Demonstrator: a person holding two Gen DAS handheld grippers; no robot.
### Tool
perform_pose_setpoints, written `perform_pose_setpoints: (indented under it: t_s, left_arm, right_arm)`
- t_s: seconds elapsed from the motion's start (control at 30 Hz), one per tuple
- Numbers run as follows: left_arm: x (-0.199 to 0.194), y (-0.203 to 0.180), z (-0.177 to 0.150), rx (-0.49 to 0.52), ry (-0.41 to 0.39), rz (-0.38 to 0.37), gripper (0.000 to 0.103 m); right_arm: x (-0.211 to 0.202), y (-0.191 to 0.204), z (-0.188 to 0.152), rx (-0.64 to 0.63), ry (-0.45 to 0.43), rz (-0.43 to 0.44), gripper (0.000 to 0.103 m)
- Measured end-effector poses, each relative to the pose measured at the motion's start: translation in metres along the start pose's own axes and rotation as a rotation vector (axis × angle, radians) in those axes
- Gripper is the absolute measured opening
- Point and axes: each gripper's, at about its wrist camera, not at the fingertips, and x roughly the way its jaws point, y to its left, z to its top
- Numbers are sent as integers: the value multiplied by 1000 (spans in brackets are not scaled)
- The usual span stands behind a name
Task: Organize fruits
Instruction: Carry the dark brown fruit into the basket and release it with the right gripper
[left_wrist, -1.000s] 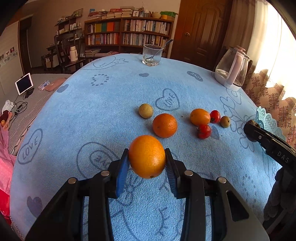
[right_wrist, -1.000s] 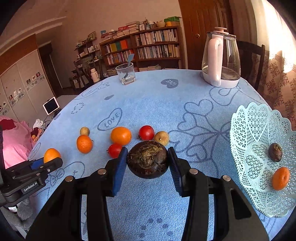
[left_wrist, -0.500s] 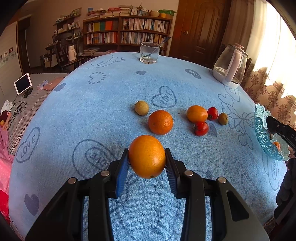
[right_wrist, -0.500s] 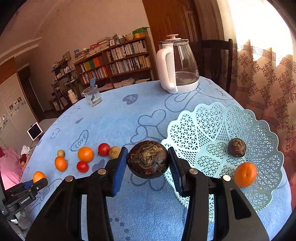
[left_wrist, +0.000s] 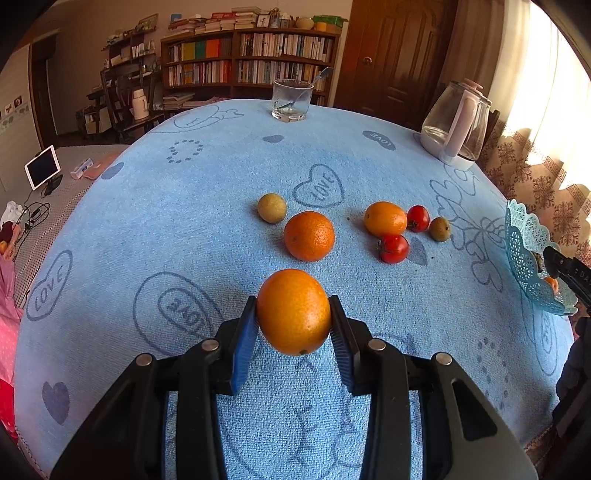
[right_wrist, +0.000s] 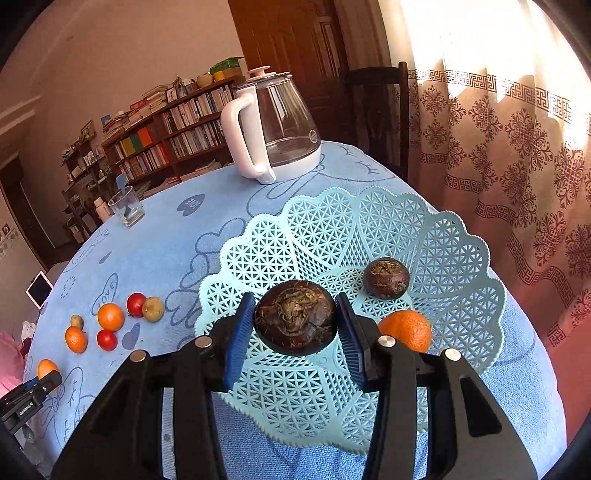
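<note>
Blue towel-like tablecloth (left_wrist: 207, 206) with "LOVE" hearts covers table; bookshelves behind.

Left wrist view: left gripper (left_wrist: 293, 325) clamped on orange (left_wrist: 293, 312), held above cloth. Beyond it – second orange (left_wrist: 309, 235), small tan fruit (left_wrist: 272, 208), two red fruits, glass (left_wrist: 291, 99), kettle (left_wrist: 456, 125).

Right wrist view: right gripper (right_wrist: 295, 325) gripping dark brown fruit (right_wrist: 295, 317) over pale lattice basket (right_wrist: 332, 221). Inside basket – similar dark fruit (right_wrist: 386, 277) and small orange (right_wrist: 406, 328), near each other.

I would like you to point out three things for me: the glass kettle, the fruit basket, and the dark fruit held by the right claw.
glass kettle (right_wrist: 280, 122), right wrist view, on its clear body.
fruit basket (right_wrist: 454, 258), right wrist view, on its lattice wall.
dark fruit (right_wrist: 295, 317), right wrist view, on its rough top.
</note>
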Motion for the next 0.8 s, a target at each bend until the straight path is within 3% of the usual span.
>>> perform_pose_setpoints:
  t_s: [0.13,0.43,0.53,0.8]
  left_arm:
    - [0,-3,0,3,1,-5,38]
    - [-3,-21,5,25,-9,-35,38]
    - [-4,-33,10,46,-18,-52,38]
    - [-8,-82,24,126,-44,-107,38]
  right_arm:
    - [-5,-7,3,20,-28,-12,56]
    - [-18,-23,9,24,-116,-80,58]
    - [-24,-30,12,22,-158,-107,70]
    - [-34,-46,12,42,-255,-156,75]
